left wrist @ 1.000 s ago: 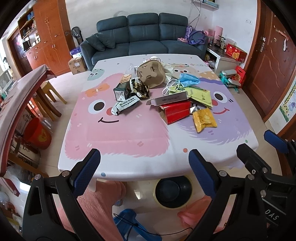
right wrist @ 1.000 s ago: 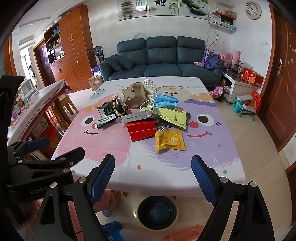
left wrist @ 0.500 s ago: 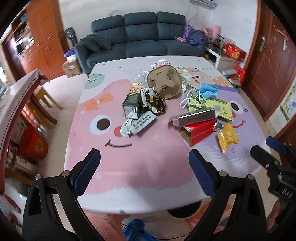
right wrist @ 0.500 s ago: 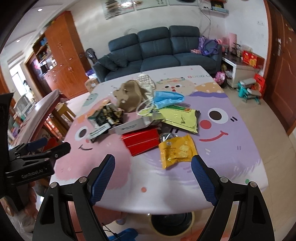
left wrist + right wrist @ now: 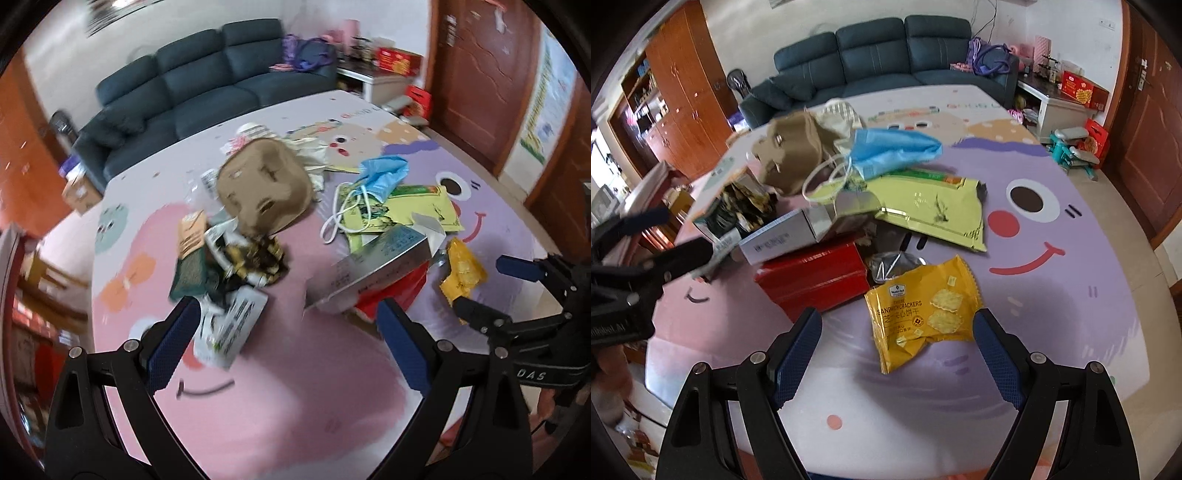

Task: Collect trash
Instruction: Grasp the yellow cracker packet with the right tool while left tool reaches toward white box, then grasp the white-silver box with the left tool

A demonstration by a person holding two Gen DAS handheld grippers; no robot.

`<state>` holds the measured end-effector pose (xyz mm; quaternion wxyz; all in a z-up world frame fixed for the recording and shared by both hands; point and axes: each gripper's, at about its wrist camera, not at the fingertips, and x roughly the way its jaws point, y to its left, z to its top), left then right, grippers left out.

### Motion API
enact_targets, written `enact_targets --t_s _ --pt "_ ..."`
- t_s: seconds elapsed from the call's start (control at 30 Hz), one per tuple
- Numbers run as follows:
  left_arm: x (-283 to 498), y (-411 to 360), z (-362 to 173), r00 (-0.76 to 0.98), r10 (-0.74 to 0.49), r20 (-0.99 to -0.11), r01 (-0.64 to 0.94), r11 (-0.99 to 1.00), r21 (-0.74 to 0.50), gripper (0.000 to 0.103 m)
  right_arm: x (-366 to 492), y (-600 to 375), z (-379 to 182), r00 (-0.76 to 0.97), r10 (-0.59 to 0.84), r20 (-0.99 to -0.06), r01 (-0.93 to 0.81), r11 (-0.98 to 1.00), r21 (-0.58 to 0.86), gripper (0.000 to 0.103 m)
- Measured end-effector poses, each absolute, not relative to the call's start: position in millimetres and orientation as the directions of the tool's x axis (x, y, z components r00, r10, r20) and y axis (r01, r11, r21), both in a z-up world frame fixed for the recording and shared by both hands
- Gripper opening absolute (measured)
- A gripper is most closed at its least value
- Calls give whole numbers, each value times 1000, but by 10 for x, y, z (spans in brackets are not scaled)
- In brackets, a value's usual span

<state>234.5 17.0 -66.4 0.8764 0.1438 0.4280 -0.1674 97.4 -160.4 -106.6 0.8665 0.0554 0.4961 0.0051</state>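
Both grippers have advanced over the cartoon-printed table [image 5: 1089, 229]: the right gripper [image 5: 897, 354] now hovers at the yellow cracker packet [image 5: 919, 310], the left gripper [image 5: 284, 343] apparently near the blurred white printed wrapper [image 5: 232, 325].

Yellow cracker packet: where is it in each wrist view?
Left wrist: cracker packet at right of frame, just right of the red box.
Right wrist: cracker packet low centre, ahead of the open right gripper.
Shared landmark: the red box, beside the packet in both views.
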Motion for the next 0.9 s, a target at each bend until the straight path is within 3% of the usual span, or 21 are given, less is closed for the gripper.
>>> enact_targets --t_s 0.1,0.33,0.63,0.8,0.87,0.9 --pt "2454 78 -757 556 -173 -813 465 875 131 95 924 -1566 -1127 483 48 -874 50 995 83 83" --pt "2507 -201 -951 464 -217 -859 594 795 121 95 879 -1492 -1272 430 11 -903 78 996 49 59" --pt "2652 -454 -1125 431 -187 -883 618 774 137 95 769 -1591 -1220 427 38 -903 109 990 93 32" --pt "2750 -529 -1153 412 -193 -890 617 778 117 95 859 -1677 -1151 440 58 -896 126 984 126 31" --pt "2769 -542 -1160 401 -201 -894 620 778 103 89 814 -1682 -1109 448 53 -893 128 984 122 30" --pt "2783 -548 -1167 387 -208 -898 623 777 88 79 807 -1684 -1094 452 51 -890 126 985 120 30"
